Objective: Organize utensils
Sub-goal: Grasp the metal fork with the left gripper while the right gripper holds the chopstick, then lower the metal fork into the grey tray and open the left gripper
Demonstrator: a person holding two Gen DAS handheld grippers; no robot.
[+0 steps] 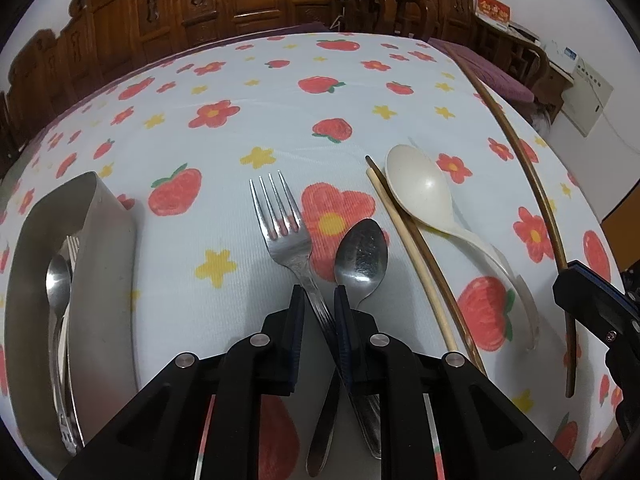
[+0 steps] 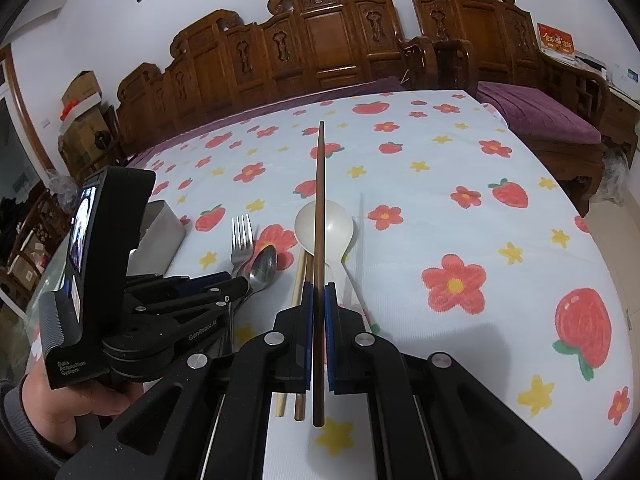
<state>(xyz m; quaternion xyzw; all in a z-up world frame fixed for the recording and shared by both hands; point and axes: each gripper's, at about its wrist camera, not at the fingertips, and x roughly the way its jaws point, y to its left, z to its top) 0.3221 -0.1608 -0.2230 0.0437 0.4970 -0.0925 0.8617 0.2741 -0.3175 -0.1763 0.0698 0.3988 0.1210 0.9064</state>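
Observation:
My left gripper is shut on the handle of a steel fork that lies on the flowered tablecloth; a steel spoon lies right beside it. A metal utensil holder at the left holds a spoon and a fork. My right gripper is shut on a dark brown chopstick and holds it above the table, pointing away. Below it lie a white plastic spoon and two chopsticks, one pale and one brown. The held chopstick also shows in the left wrist view.
The table carries a white cloth with red flowers and strawberries. Carved wooden benches with a purple cushion stand behind it. The left gripper's body sits close to the left of my right gripper.

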